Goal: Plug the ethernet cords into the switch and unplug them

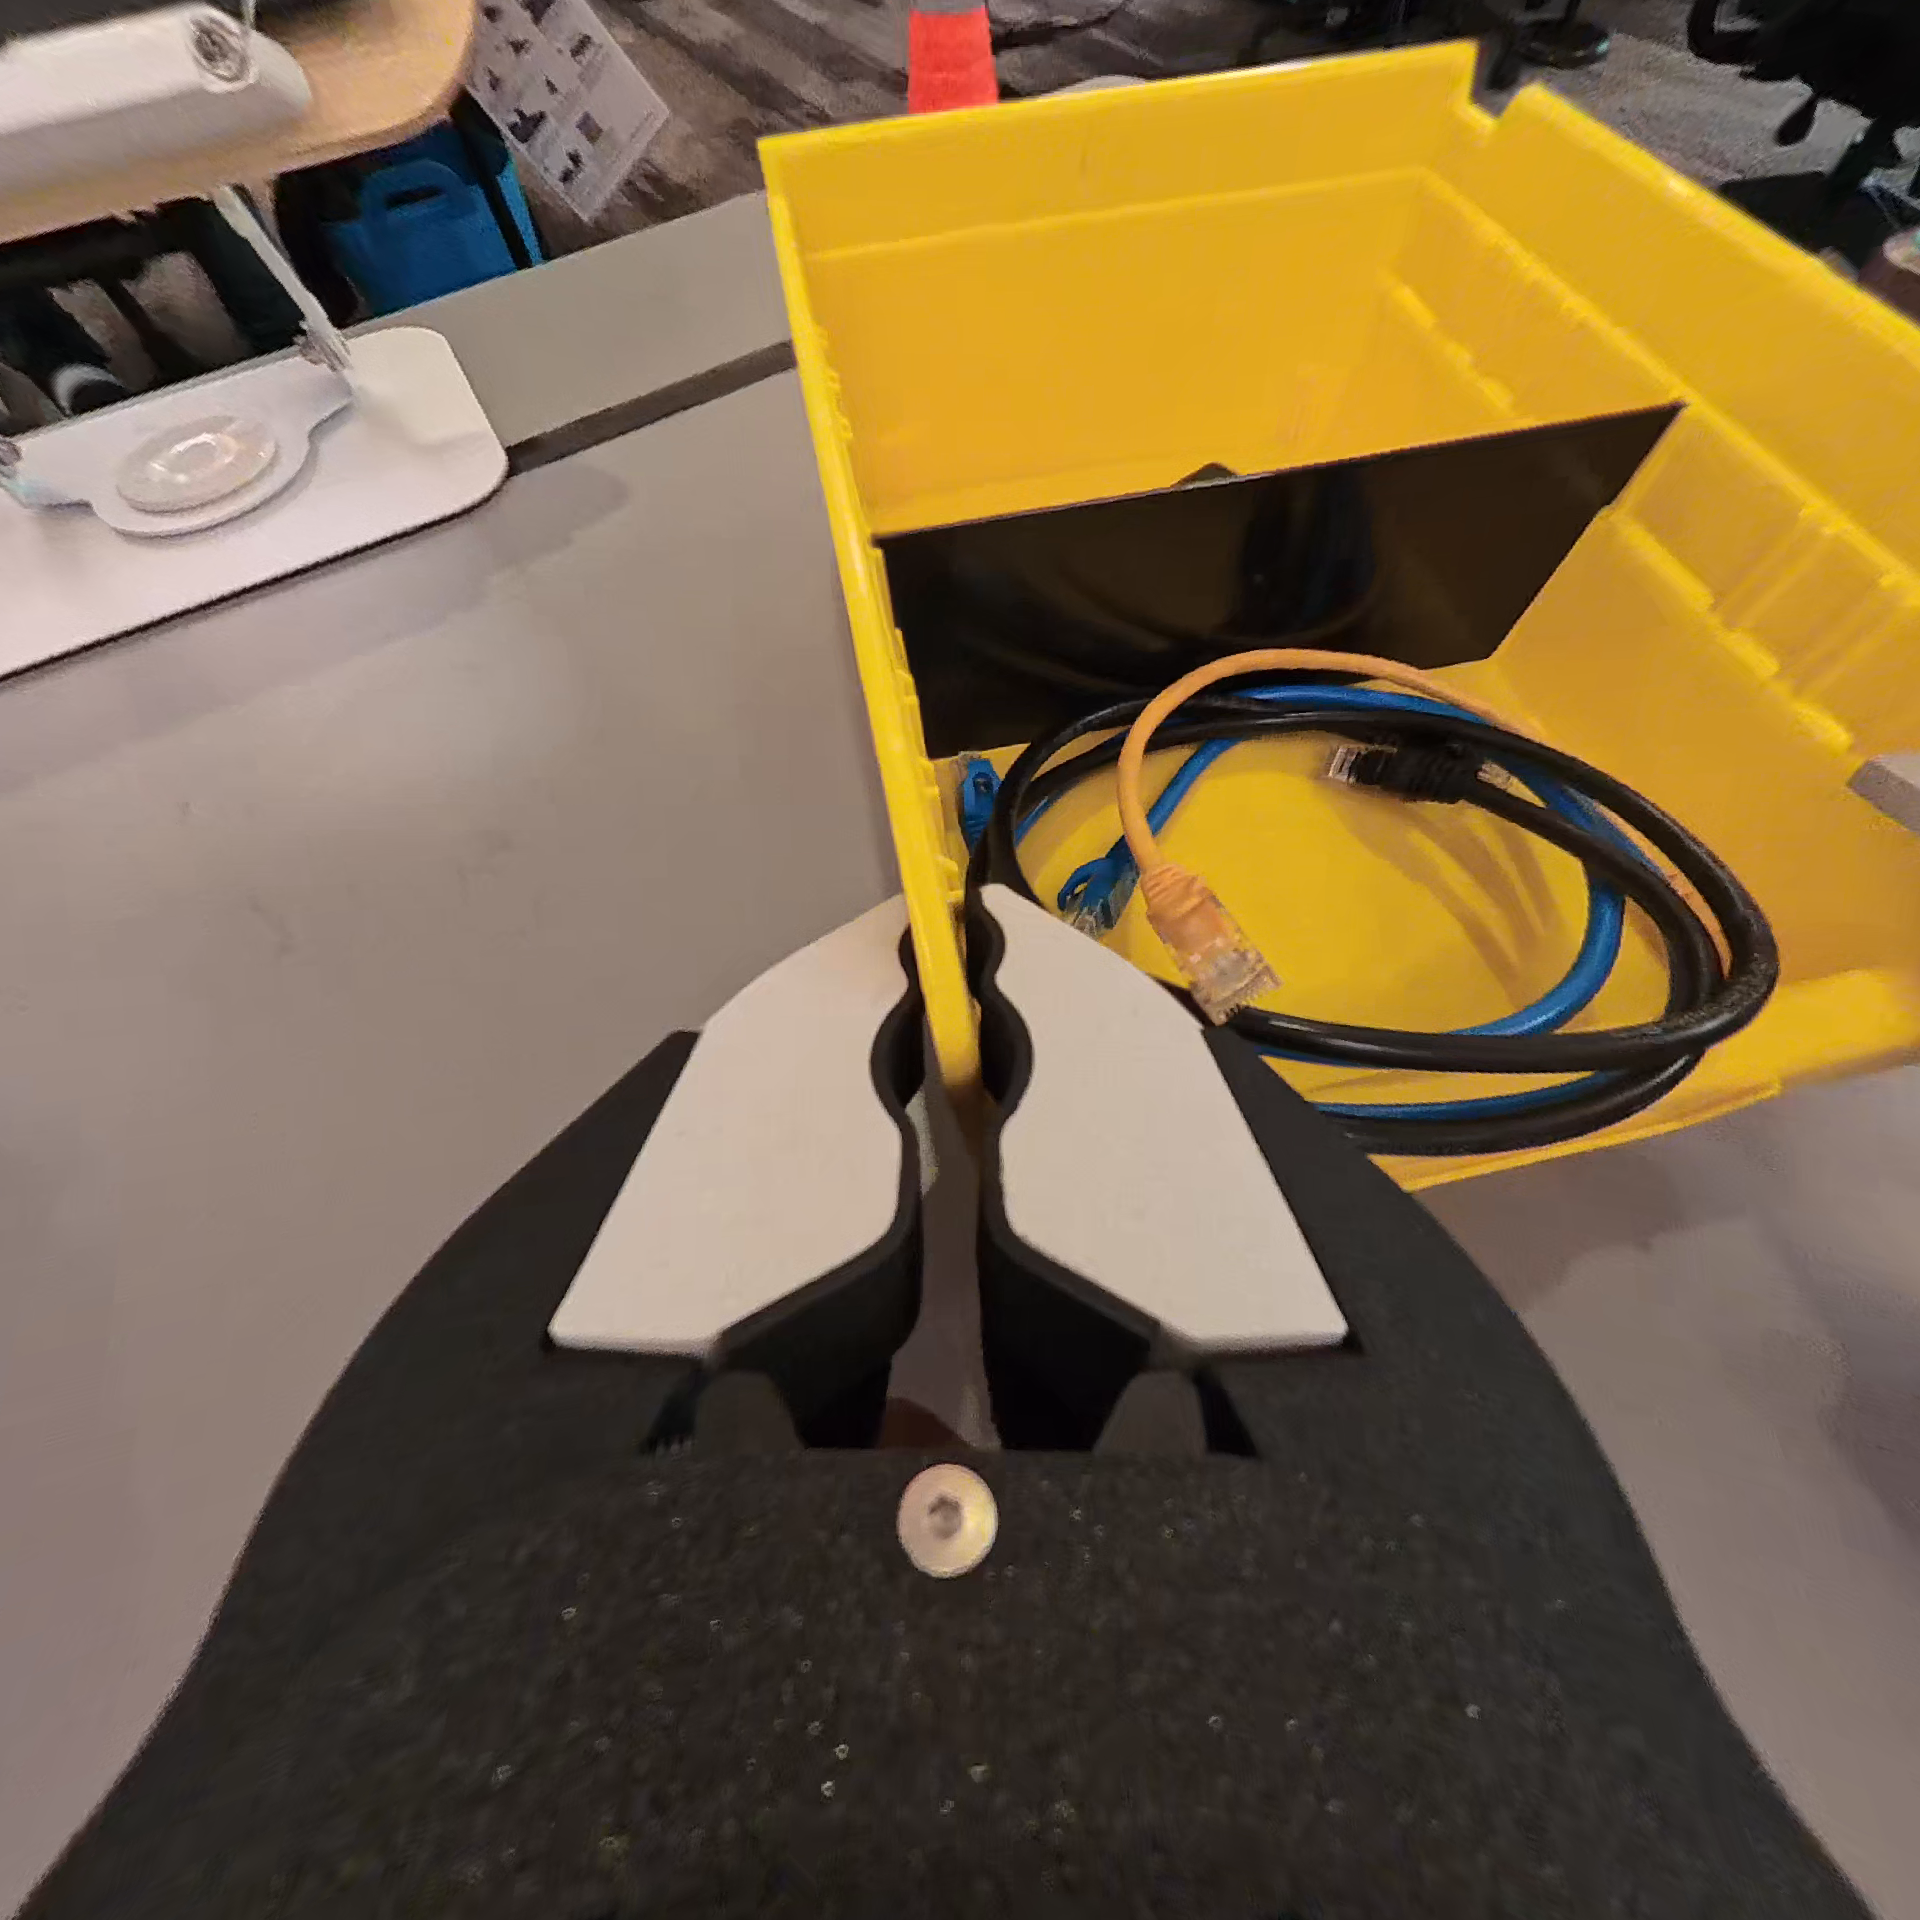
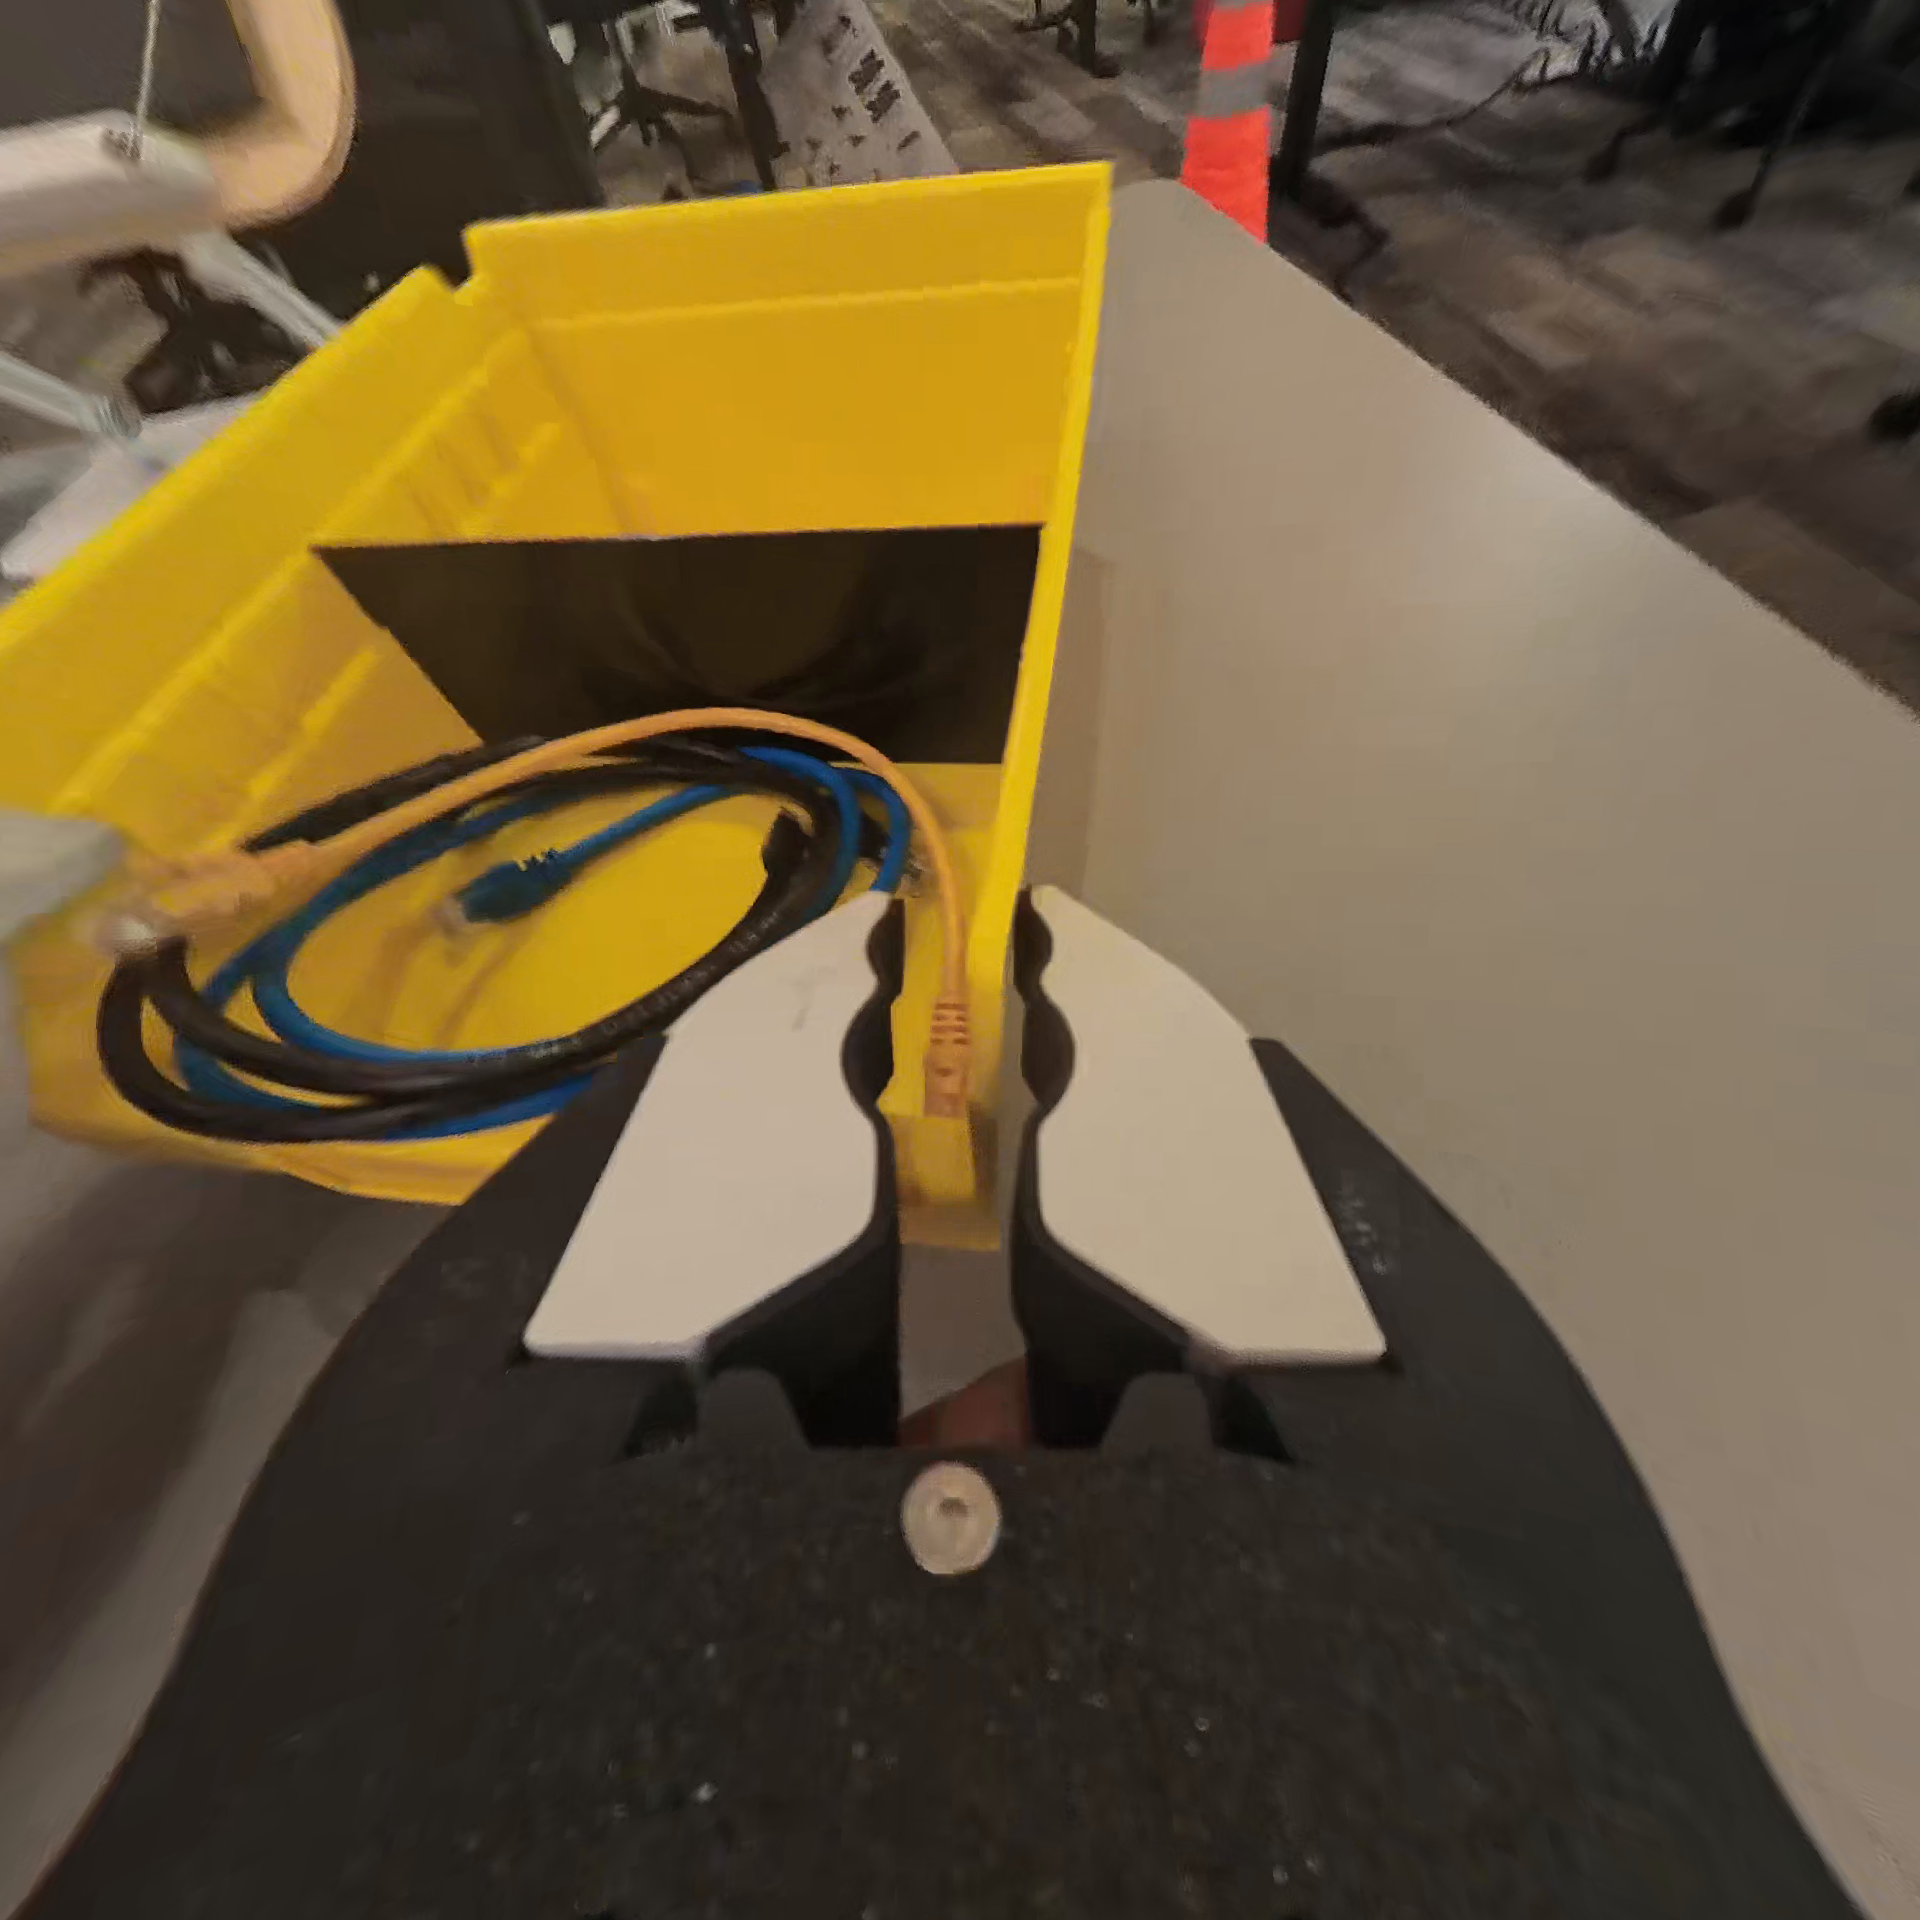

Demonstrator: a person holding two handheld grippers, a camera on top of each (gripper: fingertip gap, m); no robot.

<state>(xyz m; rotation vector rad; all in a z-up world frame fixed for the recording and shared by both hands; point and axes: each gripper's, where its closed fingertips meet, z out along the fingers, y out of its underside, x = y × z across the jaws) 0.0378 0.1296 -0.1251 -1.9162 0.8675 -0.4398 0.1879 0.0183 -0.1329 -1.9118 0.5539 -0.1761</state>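
A yellow bin (image 1: 1039, 312) stands on the grey table (image 1: 416, 935). A black divider (image 1: 1247, 561) splits it. In the near compartment lie a coiled orange cord with its plug (image 1: 1210, 945), a blue cord (image 1: 1590, 935) and a black cord (image 1: 1714, 935). My left gripper (image 1: 940, 914) is closed on the bin's left wall near the front corner. My right gripper (image 2: 956, 904) is a little open and straddles the bin's (image 2: 810, 416) right wall, above an orange plug (image 2: 945, 1049). No switch is in view.
A white stand base (image 1: 260, 447) sits on a white mat at the table's far left. An orange cone (image 2: 1231, 114) stands on the floor beyond the table. The table (image 2: 1455, 831) ends at the right in the right wrist view. The bin's far compartment looks empty. Some 20 cm of space lies between my two pairs of fingers.
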